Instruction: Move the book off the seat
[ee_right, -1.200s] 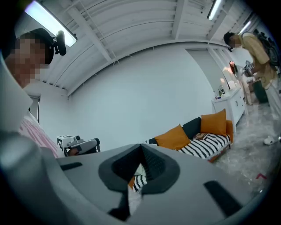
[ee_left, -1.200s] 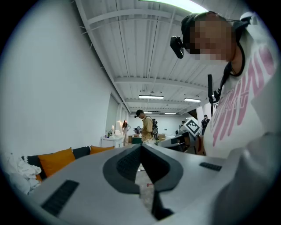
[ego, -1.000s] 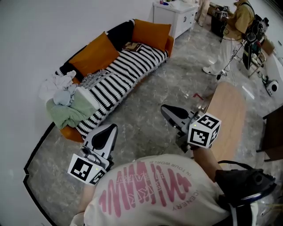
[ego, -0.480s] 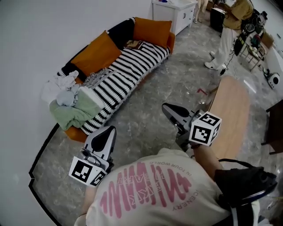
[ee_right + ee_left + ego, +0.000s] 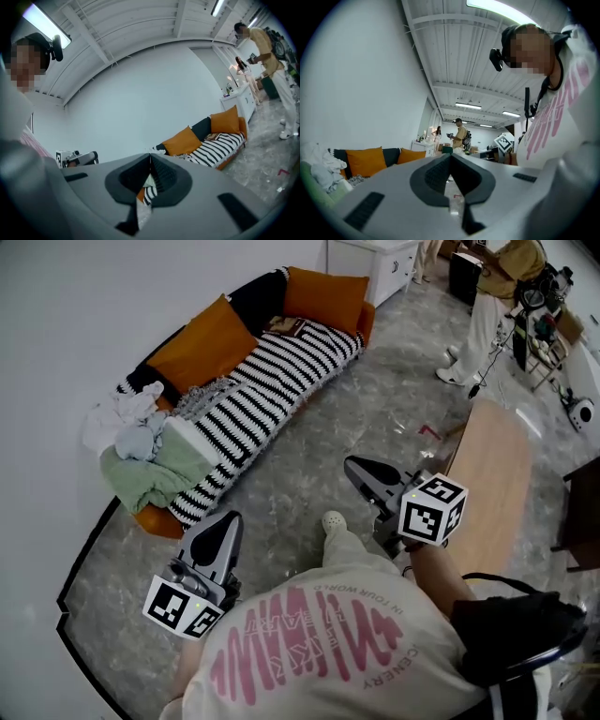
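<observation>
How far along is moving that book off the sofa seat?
Nothing looks done yet: the small dark book lies on the black-and-white striped sofa seat, by the far orange cushion. In hand: nothing; the left claw and right claw are shut and empty, well short of the sofa. Left: walk over, grasp the book, lift it off.

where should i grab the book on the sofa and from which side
Probably its front edge: the book lies flat on the striped seat with cushions behind it, so come in low from the open floor side.
</observation>
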Action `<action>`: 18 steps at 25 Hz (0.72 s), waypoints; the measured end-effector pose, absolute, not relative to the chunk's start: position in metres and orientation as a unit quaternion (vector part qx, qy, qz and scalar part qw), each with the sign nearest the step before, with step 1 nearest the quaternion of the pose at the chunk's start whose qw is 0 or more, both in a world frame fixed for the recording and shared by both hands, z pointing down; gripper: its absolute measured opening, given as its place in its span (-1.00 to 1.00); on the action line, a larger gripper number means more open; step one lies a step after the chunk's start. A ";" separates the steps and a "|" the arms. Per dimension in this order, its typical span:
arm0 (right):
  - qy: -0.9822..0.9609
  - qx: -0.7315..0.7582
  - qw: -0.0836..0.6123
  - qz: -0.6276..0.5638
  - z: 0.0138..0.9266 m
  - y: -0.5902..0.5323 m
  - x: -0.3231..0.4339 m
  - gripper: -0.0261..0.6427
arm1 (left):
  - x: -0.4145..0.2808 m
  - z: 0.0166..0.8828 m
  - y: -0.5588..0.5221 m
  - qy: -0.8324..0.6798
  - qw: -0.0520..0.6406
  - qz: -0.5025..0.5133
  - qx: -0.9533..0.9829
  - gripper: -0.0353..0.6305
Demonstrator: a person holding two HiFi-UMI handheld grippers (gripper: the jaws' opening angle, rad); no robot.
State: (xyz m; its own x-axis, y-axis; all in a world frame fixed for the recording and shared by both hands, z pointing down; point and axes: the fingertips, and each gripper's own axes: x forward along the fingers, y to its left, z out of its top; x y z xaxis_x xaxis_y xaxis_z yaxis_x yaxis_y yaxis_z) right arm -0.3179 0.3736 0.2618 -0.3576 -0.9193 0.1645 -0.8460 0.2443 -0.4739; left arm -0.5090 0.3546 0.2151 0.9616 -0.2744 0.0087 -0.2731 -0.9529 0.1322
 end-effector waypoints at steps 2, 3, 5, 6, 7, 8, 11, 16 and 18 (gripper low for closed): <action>0.788 -0.557 0.070 -0.253 0.269 0.362 -0.317 -0.89 | -0.509 0.220 0.344 -0.147 0.070 -0.007 0.987 -0.91; 0.789 -0.555 0.069 -0.256 0.272 0.356 -0.316 -0.89 | -0.508 0.222 0.338 -0.151 0.069 -0.005 0.986 -0.91; 0.790 -0.550 0.070 -0.262 0.276 0.344 -0.310 -0.89 | -0.502 0.223 0.328 -0.157 0.061 0.005 0.986 -0.91; 0.792 -0.546 0.069 -0.266 0.277 0.338 -0.307 -0.89 | -0.498 0.225 0.323 -0.162 0.056 0.012 0.985 -0.91; 0.793 -0.541 0.068 -0.271 0.279 0.332 -0.305 -0.89 | -0.494 0.226 0.319 -0.168 0.052 0.019 0.984 -0.91; 0.794 -0.536 0.066 -0.277 0.281 0.327 -0.302 -0.89 | -0.489 0.227 0.315 -0.172 0.051 0.024 0.983 -0.91; 0.799 -0.526 0.055 -0.284 0.286 0.312 -0.292 -0.89 | -0.471 0.228 0.302 -0.171 0.058 0.026 0.983 -0.91; 0.800 -0.528 0.033 -0.285 0.295 0.276 -0.260 -0.89 | -0.438 0.212 0.270 -0.154 0.082 -0.008 0.985 -0.91; 0.798 -0.530 0.030 -0.286 0.297 0.262 -0.242 -0.89 | -0.426 0.202 0.252 -0.153 0.096 -0.036 0.983 -0.91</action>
